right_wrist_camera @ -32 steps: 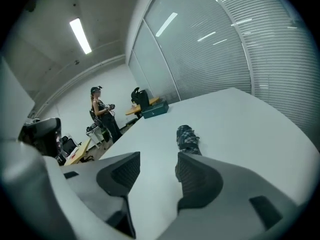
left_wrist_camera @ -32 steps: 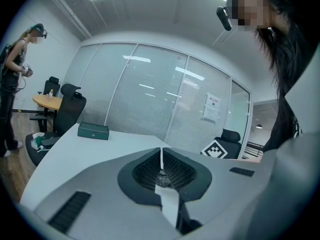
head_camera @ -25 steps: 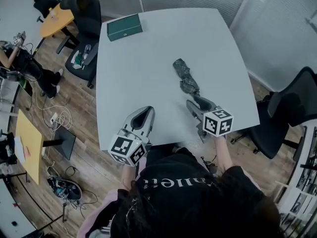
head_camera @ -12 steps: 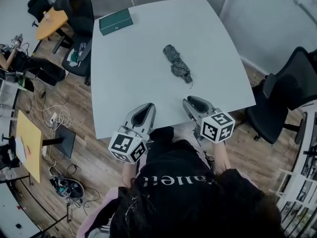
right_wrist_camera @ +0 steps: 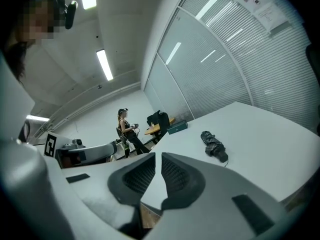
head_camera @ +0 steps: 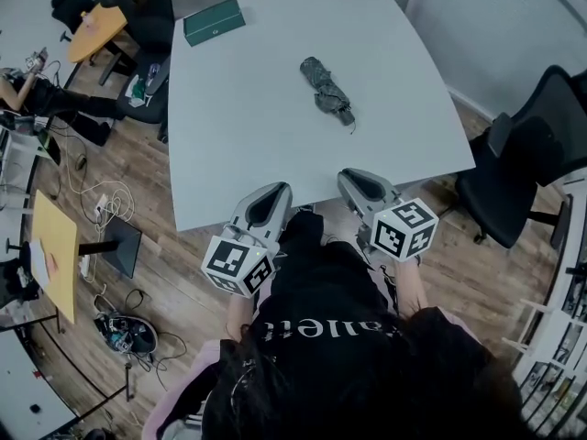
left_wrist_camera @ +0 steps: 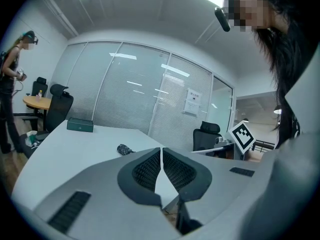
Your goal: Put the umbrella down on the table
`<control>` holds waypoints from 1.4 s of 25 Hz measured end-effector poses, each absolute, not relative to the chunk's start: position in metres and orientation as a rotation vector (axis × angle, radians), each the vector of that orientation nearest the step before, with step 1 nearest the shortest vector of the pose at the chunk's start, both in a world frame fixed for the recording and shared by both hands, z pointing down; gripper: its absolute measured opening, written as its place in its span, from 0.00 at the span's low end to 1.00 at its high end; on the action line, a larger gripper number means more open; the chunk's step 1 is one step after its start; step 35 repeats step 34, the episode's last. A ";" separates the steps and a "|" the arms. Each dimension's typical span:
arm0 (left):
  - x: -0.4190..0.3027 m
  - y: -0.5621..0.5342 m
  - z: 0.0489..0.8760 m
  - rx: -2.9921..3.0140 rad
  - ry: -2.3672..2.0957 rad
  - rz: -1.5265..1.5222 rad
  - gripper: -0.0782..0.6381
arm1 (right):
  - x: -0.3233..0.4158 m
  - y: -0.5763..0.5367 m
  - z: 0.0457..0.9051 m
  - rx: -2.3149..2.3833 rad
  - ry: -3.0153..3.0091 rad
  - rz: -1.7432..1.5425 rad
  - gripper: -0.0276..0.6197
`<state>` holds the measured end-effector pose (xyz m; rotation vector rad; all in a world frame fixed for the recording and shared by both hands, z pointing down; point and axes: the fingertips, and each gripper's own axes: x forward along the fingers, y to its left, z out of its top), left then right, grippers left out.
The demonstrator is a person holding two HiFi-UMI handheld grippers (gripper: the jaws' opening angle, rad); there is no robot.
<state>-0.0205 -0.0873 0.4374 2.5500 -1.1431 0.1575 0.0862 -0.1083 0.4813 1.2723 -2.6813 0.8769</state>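
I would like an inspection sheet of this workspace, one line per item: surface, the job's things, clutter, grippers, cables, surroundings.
Surface: pale grey table, only two things on it.
Job's things: folded dark umbrella lying on the table, touched by nothing.
Clutter: green box near the far left corner.
Grippers: left gripper shut, empty; right gripper closing to shut, empty; both at the near edge, apart from the umbrella.
Cables: none on the table; loose cables on the floor at left.
Surroundings: black office chairs, yellow round table, a person.
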 end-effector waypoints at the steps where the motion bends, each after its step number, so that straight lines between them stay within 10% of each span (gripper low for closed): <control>1: -0.021 -0.084 0.438 2.550 -1.144 0.159 0.15 | 0.085 -0.105 0.480 1.269 -2.687 0.876 0.12; 35: -0.031 -0.071 0.429 2.545 -1.229 0.120 0.15 | 0.067 -0.095 0.473 1.135 -2.719 0.787 0.10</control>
